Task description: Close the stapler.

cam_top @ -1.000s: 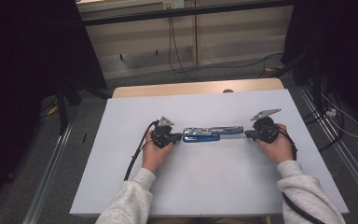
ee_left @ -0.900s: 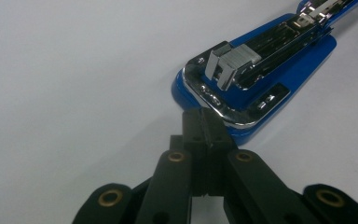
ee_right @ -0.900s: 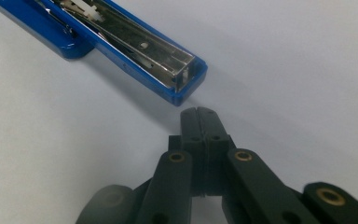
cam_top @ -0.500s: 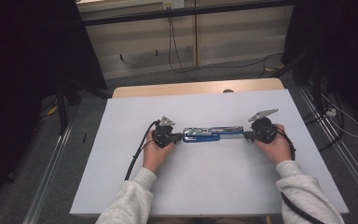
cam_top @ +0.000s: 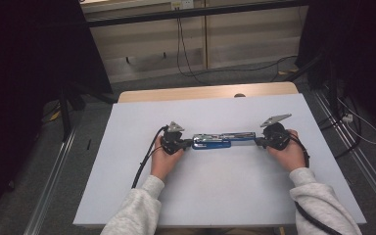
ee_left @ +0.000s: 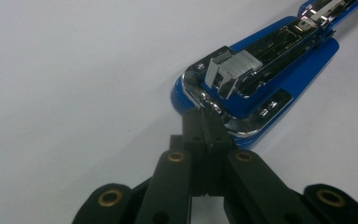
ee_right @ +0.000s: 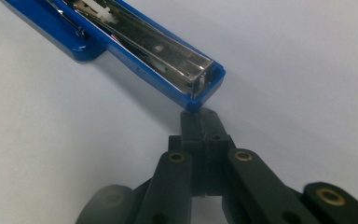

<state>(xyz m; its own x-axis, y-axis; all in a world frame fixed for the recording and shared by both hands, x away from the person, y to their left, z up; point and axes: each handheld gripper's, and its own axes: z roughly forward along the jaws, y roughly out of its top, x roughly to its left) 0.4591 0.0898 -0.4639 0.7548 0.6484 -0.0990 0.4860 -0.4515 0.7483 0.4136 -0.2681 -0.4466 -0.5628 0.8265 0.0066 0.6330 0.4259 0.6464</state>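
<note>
Both tongs (ee_left: 204, 122) (ee_right: 200, 122), jaws together, hide the opened stapler's (cam_top: 223, 141) ends.

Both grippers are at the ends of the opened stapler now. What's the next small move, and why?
Probably ease the right gripper inward a touch. The blue stapler lies opened flat on the white table, with the left gripper shut at its chrome hinged end. The right gripper, jaws together, sits at the far tip; whether it touches cannot be told. Pressing from both ends should steady it.
</note>
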